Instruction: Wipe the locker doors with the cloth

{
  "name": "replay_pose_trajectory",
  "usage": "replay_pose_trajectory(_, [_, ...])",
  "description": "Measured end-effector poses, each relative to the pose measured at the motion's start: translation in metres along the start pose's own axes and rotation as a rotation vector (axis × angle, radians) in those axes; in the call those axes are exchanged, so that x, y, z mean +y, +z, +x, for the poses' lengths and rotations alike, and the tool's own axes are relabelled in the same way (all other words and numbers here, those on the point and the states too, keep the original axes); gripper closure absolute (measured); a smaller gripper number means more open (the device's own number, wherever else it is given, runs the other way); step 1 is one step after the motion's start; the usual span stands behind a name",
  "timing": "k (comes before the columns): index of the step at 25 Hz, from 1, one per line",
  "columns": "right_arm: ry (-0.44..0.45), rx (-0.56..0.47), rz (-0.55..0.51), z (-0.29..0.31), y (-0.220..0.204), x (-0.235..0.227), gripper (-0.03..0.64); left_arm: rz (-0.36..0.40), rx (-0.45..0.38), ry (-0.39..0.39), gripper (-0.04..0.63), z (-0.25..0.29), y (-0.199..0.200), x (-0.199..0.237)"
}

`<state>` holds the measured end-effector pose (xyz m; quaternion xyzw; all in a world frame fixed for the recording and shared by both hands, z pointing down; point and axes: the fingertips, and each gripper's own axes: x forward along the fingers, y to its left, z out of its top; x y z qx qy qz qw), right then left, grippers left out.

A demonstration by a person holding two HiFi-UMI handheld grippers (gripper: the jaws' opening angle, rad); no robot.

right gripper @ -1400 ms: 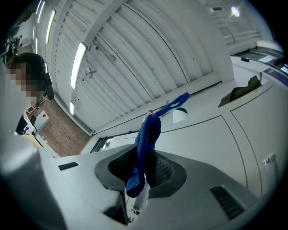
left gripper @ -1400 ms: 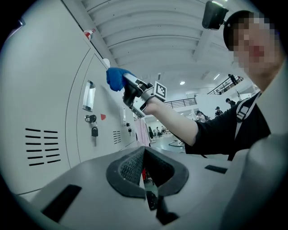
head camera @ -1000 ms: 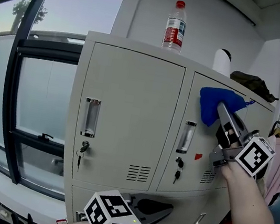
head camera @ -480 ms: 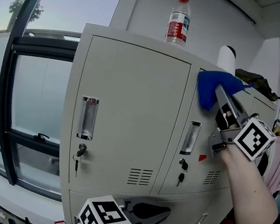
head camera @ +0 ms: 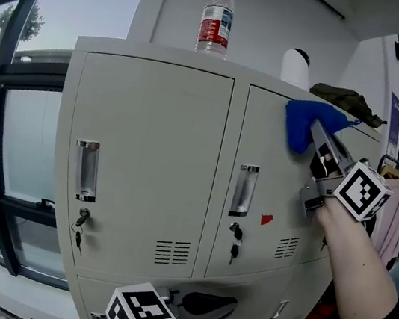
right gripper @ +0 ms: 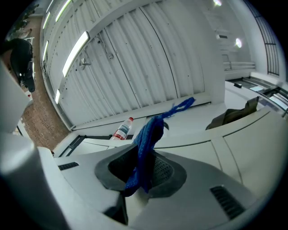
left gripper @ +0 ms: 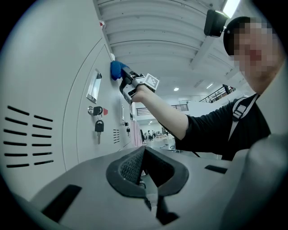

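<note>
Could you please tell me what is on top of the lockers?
A water bottle, a white container and a dark olive bundle. The surface farther back is hidden from this low angle.

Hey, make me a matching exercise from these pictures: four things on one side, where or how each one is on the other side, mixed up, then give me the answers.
Things:
1. blue cloth
2. water bottle
3. left gripper
4. key

Places or states:
A. stands on top of the lockers
B. hangs under a lock
C. clamped in the right gripper
D. shut, holding nothing

Pairs: 1-C, 2-A, 3-D, 4-B.
</note>
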<state>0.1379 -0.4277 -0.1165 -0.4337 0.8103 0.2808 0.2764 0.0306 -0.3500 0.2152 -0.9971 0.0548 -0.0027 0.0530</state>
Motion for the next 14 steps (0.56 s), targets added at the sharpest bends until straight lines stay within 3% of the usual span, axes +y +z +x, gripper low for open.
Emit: replay_pose_trajectory(14, [-0.106,0.002,-0.037,-0.058,0.009,-0.111,0.557,0.01,0.018,-0.046,0.589,0.081,-0.005,0.0])
